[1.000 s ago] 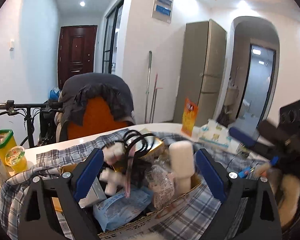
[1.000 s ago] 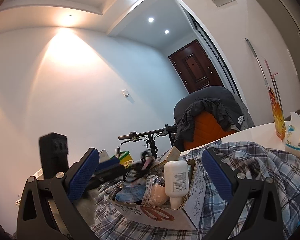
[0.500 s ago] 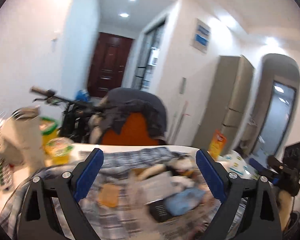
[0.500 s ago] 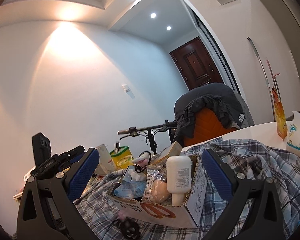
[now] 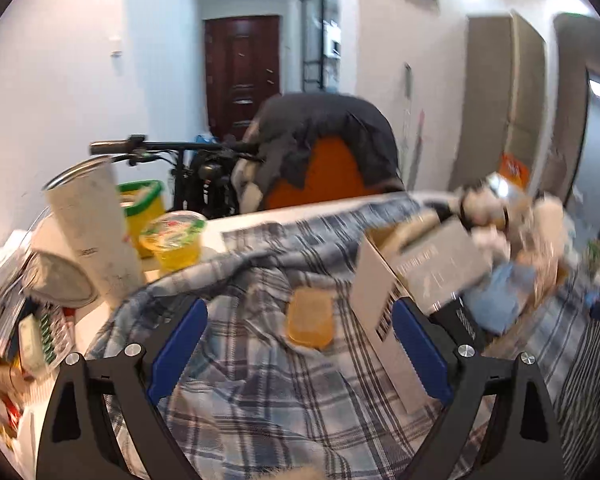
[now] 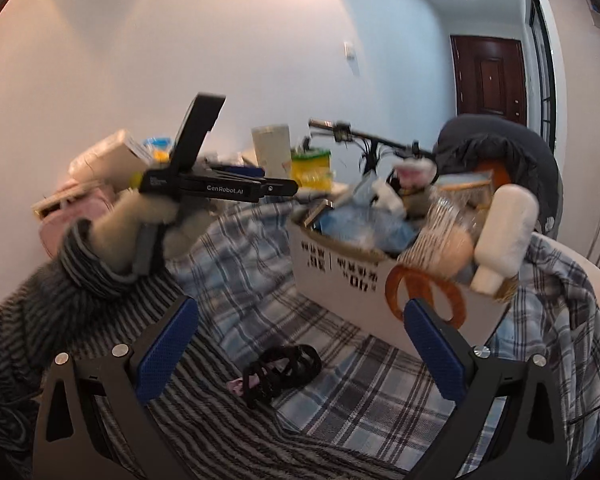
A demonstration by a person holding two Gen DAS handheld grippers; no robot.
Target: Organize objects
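L gripper (image 5: pixel 298 344): blue ribbed pads set wide apart, nothing between them; black frame angled down over the blue-and-white plaid cloth (image 5: pixel 260 380). In R wrist view the same tool shows side-on, roughly level, held in a person's hand (image 6: pixel 140 232) wearing a fuzzy grey glove w/ dark striped knit sleeve (image 6: pixel 40 320); black body printed "GenRobot.AI".

R gripper (image 6: pixel 300 344): pads also spread wide, empty, hovering low over cloth.

Task items:
- white cardboard box w/ black print and orange ring logo (image 6: pixel 352 284): sits on plaid cloth, R of centre in both views, overfilled. Corrugated edge visible.
- white plastic bottle, rounded (image 6: pixel 504 236): leaning out of box at its R corner, cap end down.
- crinkly clear packet w/ tan round contents (image 6: pixel 444 240): just beside the bottle, touching it.
- pale blue soft pack (image 6: pixel 364 224): in box, mid.
- black coiled bundle w/ small pink bit (image 6: pixel 280 372): lying loose on cloth in front of box, between R pads in view, not gripped.
- small translucent orange rounded-square lid (image 5: pixel 310 320): flat on cloth, just L of box.

Periphery: yellow jelly cup w/ green foil top (image 5: pixel 176 240) and tall white paper tube (image 5: pixel 96 232) at table's L edge; orange chair draped in dark grey jacket (image 5: pixel 328 144) behind. L view motion-blurred around box contents.
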